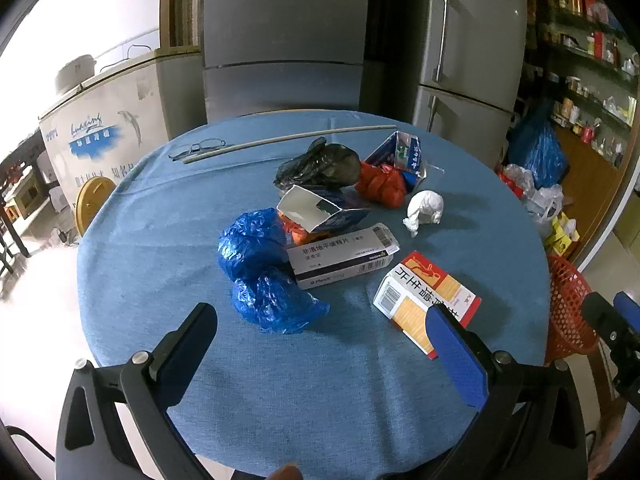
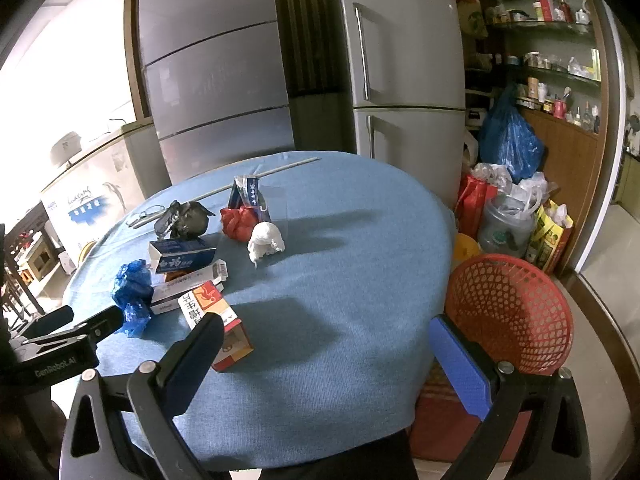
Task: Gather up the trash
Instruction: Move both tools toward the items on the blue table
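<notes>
Trash lies in a heap on the round blue-clothed table [image 1: 312,380]: a crumpled blue bag [image 1: 264,276], a white medicine box [image 1: 344,260], an orange and white box [image 1: 424,300], an open blue carton [image 1: 320,208], a black bag [image 1: 320,166], a red bag [image 1: 380,184] and a white paper wad [image 1: 426,208]. A red mesh basket [image 2: 508,312] stands off the table's right edge. My left gripper [image 1: 320,344] is open and empty, just short of the blue bag. My right gripper [image 2: 324,356] is open and empty over the table's near right part, beside the orange box [image 2: 216,320].
Glasses [image 1: 200,148] and a long thin stick [image 1: 288,140] lie at the table's far side. Grey fridges [image 1: 468,40] stand behind. Bags [image 2: 512,200] pile on the floor by shelves at the right. A chest freezer [image 1: 104,128] stands at the left.
</notes>
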